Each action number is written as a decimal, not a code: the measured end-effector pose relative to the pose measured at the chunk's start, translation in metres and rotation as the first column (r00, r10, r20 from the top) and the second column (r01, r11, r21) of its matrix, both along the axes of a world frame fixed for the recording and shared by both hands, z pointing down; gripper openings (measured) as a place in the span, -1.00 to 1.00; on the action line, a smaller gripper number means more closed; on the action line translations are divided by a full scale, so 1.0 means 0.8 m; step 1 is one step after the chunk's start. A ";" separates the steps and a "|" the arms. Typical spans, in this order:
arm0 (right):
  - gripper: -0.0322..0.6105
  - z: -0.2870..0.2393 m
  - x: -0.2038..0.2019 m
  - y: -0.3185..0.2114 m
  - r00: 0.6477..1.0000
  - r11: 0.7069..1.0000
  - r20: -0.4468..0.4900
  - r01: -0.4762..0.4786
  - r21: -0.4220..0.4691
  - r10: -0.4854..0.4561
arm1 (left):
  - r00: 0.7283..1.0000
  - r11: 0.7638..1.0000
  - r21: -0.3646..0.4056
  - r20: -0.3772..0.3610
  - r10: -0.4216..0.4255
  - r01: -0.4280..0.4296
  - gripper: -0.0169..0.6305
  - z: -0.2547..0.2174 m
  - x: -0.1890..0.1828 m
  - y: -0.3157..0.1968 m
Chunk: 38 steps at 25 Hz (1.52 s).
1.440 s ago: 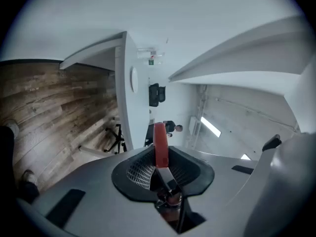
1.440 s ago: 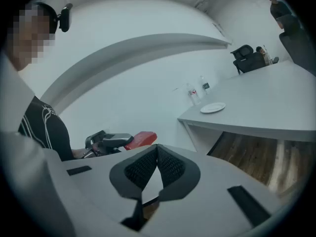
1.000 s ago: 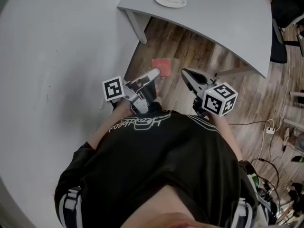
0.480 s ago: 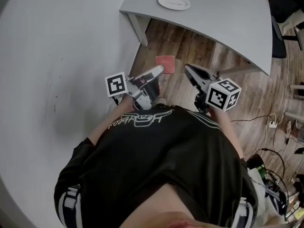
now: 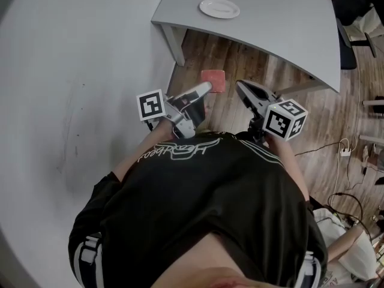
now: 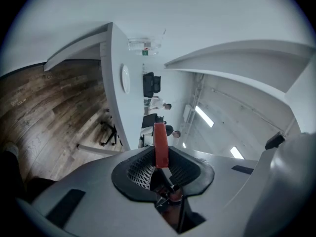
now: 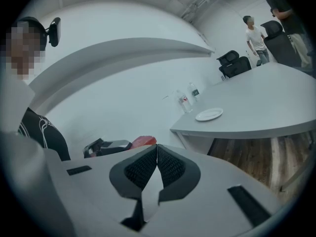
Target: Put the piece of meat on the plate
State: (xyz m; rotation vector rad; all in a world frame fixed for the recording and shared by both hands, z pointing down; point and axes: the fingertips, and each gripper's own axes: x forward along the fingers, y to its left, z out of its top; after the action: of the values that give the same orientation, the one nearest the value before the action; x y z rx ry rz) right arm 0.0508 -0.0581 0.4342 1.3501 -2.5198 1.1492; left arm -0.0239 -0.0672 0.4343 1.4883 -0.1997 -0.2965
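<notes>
Scene: grey table over wood floor, white plate near its corner | Left gripper: pinches red meat slice by one edge, well short of plate | Right gripper: jaws together, empty | Step: we carry with a firm pinch and release only above plate centre.

A pale grey curved wall sweeps past a light grey curved-edge counter standing on dark wood-plank floor, black office chairs beyond, long ceiling strip lights glowing overhead.
</notes>
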 end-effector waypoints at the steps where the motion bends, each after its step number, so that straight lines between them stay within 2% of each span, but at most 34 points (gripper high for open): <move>1: -0.88 -0.002 0.000 0.001 1.000 1.000 -0.004 -0.004 0.000 0.004 | 1.000 1.000 -0.001 0.003 0.006 -0.006 -0.69 0.000 0.000 0.000; 6: -0.88 0.007 0.008 0.007 0.999 0.999 -0.034 -0.033 -0.010 0.032 | 0.999 0.999 -0.016 0.014 0.044 -0.044 -0.69 0.015 0.003 0.002; 12: -0.88 0.016 0.017 0.003 0.998 0.998 -0.006 -0.057 -0.002 0.057 | 0.998 0.998 0.008 0.027 0.055 -0.055 -0.69 0.021 0.003 0.003; 16: -0.88 0.013 0.024 -0.003 0.999 0.999 0.025 -0.038 0.003 0.038 | 0.999 1.000 0.018 0.043 0.017 -0.018 -0.69 0.019 0.003 0.002; 24: -0.88 0.005 0.020 -0.015 0.999 0.999 0.028 0.032 0.025 -0.033 | 0.997 0.996 0.049 0.039 -0.072 0.070 -0.69 0.008 -0.003 0.001; 31: -0.88 -0.025 0.016 -0.028 0.991 0.993 0.061 0.116 0.012 -0.116 | 0.985 0.988 0.026 0.079 -0.156 0.155 -0.69 -0.023 -0.002 -0.002; 38: -0.88 -0.025 0.001 -0.035 0.982 0.983 0.054 0.181 0.035 -0.183 | 0.971 0.975 0.037 0.083 -0.222 0.220 -0.69 -0.019 -0.007 -0.003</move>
State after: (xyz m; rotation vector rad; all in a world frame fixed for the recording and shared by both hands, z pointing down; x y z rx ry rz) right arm 0.0520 -0.0865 0.4143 1.0797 -2.6441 1.1335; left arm -0.0298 -0.0696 0.4189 1.5095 -0.4342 -0.4156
